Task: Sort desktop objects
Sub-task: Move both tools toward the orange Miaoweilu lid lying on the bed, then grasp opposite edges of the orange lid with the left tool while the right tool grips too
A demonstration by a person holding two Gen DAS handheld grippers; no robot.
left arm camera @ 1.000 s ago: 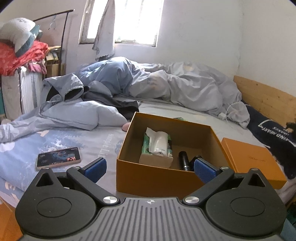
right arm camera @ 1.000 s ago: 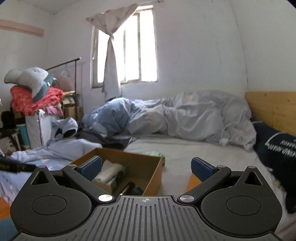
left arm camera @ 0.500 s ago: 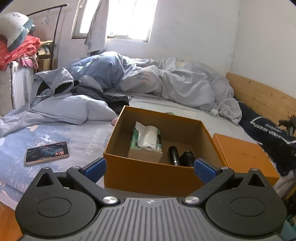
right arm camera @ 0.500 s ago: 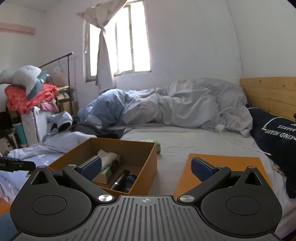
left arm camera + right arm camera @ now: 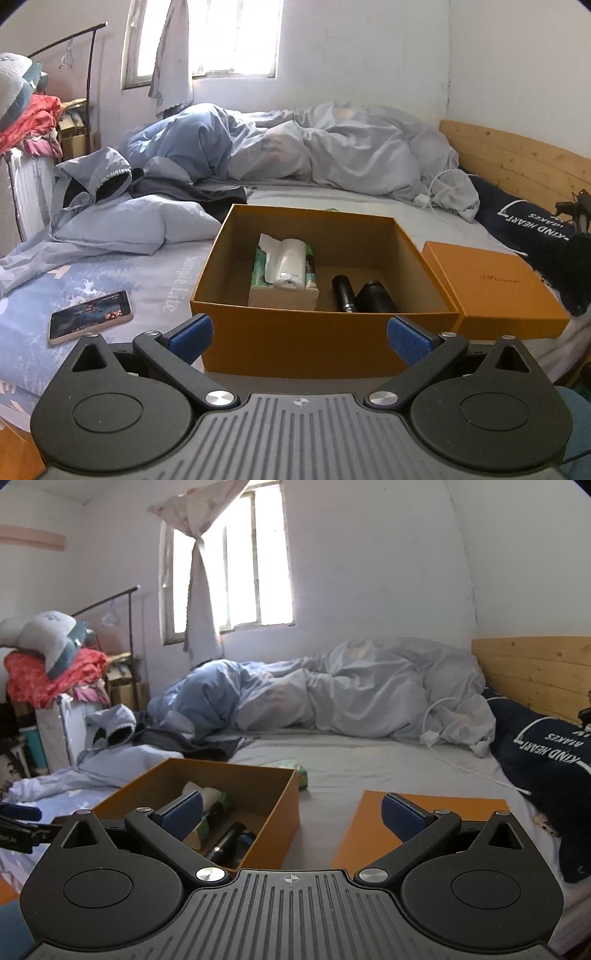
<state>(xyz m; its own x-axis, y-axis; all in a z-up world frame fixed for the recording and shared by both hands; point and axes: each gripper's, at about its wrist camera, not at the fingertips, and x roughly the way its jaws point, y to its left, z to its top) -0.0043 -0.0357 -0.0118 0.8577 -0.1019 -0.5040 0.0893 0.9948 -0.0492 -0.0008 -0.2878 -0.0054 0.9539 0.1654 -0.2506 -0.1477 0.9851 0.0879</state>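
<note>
Both the left tool (image 5: 299, 334) and the right tool (image 5: 291, 814) gape apart, gripping nothing. Near the bed's front edge the orange box (image 5: 295, 343) stands open, its lid (image 5: 495, 286) touching alongside. Only the left view shows the phone (image 5: 90, 317); only the right shows a green packet (image 5: 297, 770) behind the box.

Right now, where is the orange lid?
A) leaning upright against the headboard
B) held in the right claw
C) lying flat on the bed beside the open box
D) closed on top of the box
C: the orange lid lies flat on the bed right beside the open box, and both claws are open and hold nothing.
</note>
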